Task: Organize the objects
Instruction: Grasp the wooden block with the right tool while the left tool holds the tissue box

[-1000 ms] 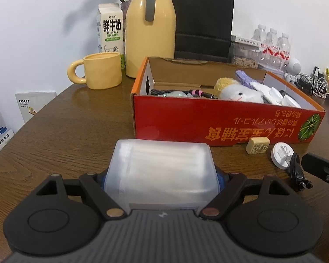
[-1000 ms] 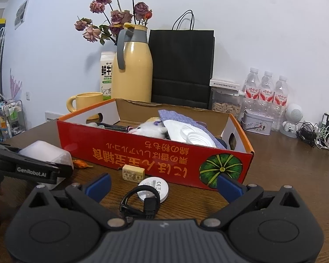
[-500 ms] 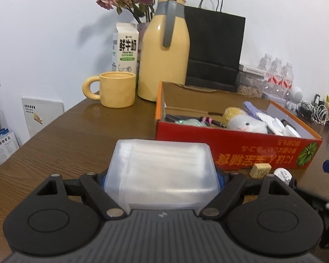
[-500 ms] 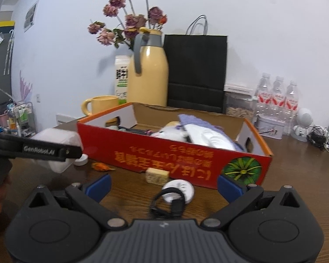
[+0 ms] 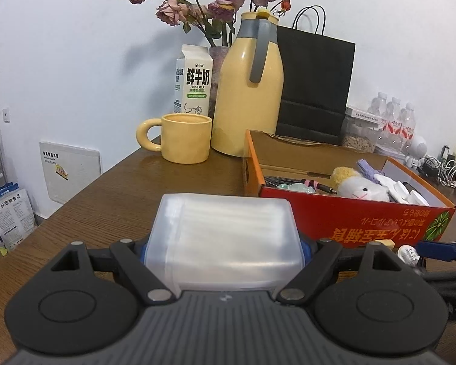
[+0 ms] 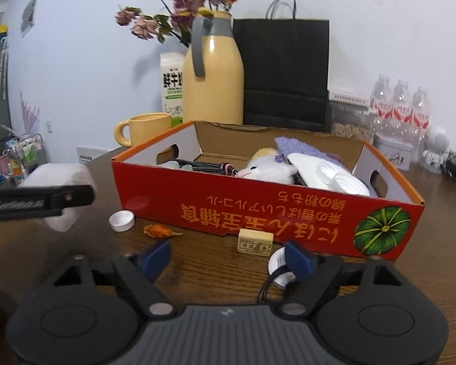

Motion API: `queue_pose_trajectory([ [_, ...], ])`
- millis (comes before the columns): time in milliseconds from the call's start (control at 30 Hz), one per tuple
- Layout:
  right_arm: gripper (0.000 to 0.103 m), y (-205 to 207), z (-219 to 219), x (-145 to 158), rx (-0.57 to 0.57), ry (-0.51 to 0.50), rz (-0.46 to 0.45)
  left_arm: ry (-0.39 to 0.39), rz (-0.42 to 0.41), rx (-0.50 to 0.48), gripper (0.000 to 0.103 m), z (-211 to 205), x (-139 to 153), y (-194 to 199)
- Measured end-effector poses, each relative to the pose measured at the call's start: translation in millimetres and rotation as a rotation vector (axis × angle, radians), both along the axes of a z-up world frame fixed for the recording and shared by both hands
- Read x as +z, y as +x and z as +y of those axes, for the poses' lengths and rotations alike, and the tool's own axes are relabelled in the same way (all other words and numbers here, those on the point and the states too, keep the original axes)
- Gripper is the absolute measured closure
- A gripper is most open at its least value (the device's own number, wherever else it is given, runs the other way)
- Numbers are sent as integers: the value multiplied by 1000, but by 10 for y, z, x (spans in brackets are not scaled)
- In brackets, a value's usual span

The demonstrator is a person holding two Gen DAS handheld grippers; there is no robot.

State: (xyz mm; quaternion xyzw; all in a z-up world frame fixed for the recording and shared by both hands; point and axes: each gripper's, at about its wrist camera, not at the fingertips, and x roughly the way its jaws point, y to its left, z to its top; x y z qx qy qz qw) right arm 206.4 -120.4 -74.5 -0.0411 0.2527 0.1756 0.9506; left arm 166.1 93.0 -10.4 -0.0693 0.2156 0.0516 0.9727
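My left gripper [image 5: 223,246] is shut on a translucent white plastic box [image 5: 225,240] and holds it above the table, left of the red cardboard box [image 5: 364,219]. The held box also shows at the left of the right wrist view [image 6: 57,182]. The red cardboard box [image 6: 258,210] holds a plush toy [image 6: 267,167], white items and cables. My right gripper [image 6: 228,257] is open and empty, low over the table before the red box. A white round charger with black cable [image 6: 281,269] lies by its right finger.
On the table in front of the red box lie a white bottle cap [image 6: 121,220], an orange scrap [image 6: 158,231] and a small beige block [image 6: 255,241]. Behind stand a yellow mug [image 5: 182,141], milk carton [image 5: 194,82], yellow thermos [image 5: 249,85], black bag [image 5: 314,82] and water bottles [image 6: 401,106].
My left gripper has risen with the plastic box and drawn back to the left. My right gripper has moved forward and lower toward the charger, and its fingers have narrowed.
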Motion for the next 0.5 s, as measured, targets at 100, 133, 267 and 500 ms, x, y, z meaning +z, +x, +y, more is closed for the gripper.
queue_pose_trajectory([
  [100, 44, 139, 25, -19, -46, 11, 29, -4, -6, -12, 20, 7, 3, -19],
  [133, 50, 191, 34, -32, -55, 15, 43, -4, -8, -15, 20, 4, 3, -26],
  [267, 56, 321, 81, -80, -81, 1, 69, -4, -4, -27, 20, -3, -2, -30],
  [500, 79, 309, 70, -87, -103, -16, 46, -13, -3, -38, 20, -24, -8, -63],
])
